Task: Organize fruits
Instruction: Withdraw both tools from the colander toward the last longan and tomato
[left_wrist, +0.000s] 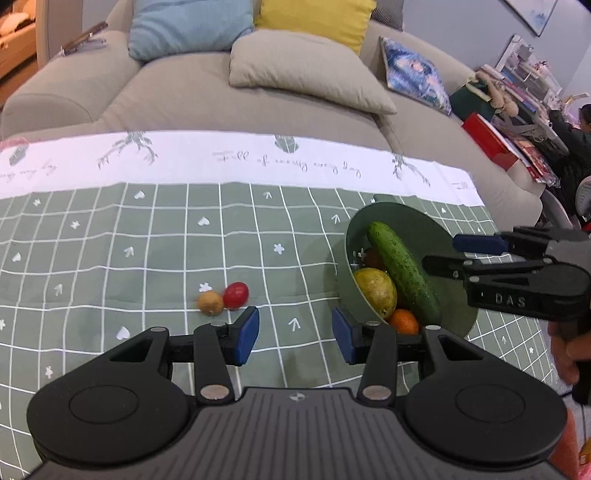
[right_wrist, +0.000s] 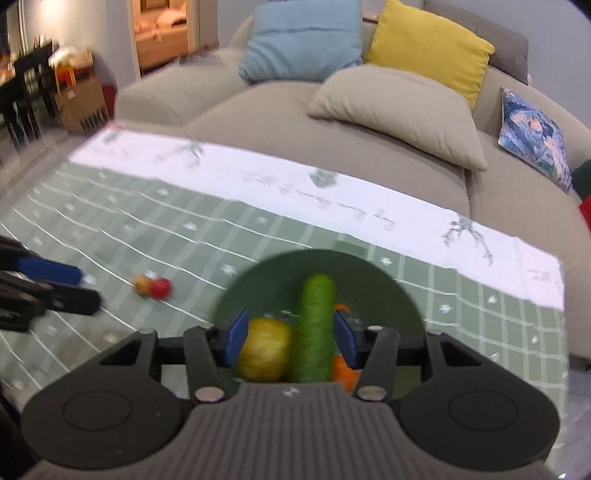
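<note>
Both our grippers are spread and empty. We should lower the left gripper (left_wrist: 294, 334) squarely over the red fruit (left_wrist: 235, 295), avoiding the touching brown fruit (left_wrist: 210, 302), then carry it to the green bowl (left_wrist: 413, 218).

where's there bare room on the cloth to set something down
Bare tablecloth spans from the white printed border down to the left gripper, left of the red fruit and brown fruit. Crowded: the green bowl, under the right gripper.

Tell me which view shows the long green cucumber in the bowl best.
The left wrist view: the long green cucumber appears sharp and nearly whole, bumpy skin visible, leaning across the round green bowl. In the right wrist view it is motion-blurred, seen end-on between the open fingers of the right hand-held gripper, its lower end cut off.
</note>
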